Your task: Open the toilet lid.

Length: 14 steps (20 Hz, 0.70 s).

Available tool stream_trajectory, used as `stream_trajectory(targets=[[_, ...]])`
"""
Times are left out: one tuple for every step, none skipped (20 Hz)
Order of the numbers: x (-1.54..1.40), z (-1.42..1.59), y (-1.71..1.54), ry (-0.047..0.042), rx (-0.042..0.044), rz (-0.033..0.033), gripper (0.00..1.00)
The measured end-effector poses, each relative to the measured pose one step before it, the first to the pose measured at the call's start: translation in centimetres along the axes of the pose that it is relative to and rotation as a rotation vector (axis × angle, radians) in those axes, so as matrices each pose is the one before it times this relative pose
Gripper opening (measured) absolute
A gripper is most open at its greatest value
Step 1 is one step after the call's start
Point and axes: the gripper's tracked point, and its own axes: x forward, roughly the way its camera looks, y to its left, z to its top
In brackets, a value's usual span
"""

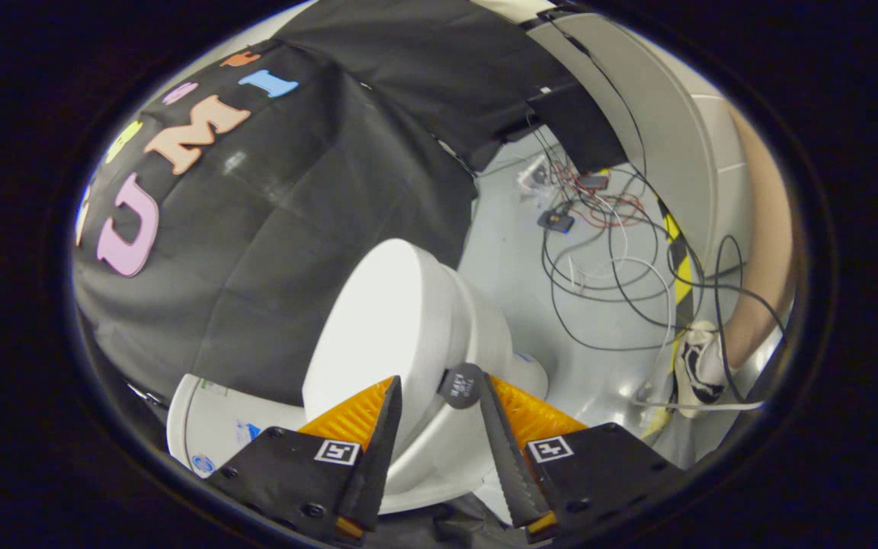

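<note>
The toilet lid (378, 328) is raised, standing up off the toilet bowl (447, 450) and leaning toward the tank (210, 427) by the black cloth wall. The gripper (434, 389) has its fingers spread, the lid's front edge sitting in the gap, and neither finger clearly presses on it. Loose cables (607, 259) sprawl over the floor (515, 259) beyond.

I see a white toilet lid (378, 320), a grey floor (515, 252) strewn with black and red cables (607, 252), yellow-black striped tape (679, 259), and what looks like a white-and-black shoe (700, 366).
</note>
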Motion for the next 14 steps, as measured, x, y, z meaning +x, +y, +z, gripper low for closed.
stream_trajectory(targets=[[0.432,-0.587,-0.496,0.02451,0.01544,-0.01025,0.66],[0.265,-0.462,-0.456,0.02043,0.01949,-0.00523,0.66],[0.531,-0.199,-0.222,0.01696,0.02353,0.00122,0.65],[0.298,-0.064,0.247,0.00759,0.02593,0.01854,0.66],[0.306,0.261,0.46,-0.00024,0.02812,0.02731,0.66],[0.491,0.014,0.396,0.00395,0.02543,0.01923,0.66],[0.482,-0.109,-0.102,0.0136,0.01502,0.00034,0.65],[0.535,-0.043,-0.281,0.01786,0.01237,-0.01164,0.65],[2.186,-0.663,-0.867,0.03367,-0.00085,-0.01792,0.55],[-1.411,-0.356,0.029,0.01479,0.00075,0.00664,0.44],[0.066,0.127,0.63,0.00279,0.00954,0.02971,0.33],[-0.178,0.114,0.296,-0.00003,-0.00201,0.00527,0.33],[-0.063,-0.015,0.142,0.00081,-0.01554,0.01011,0.33],[-1.149,-0.654,-0.247,-0.00167,-0.01107,-0.01588,0.33]])
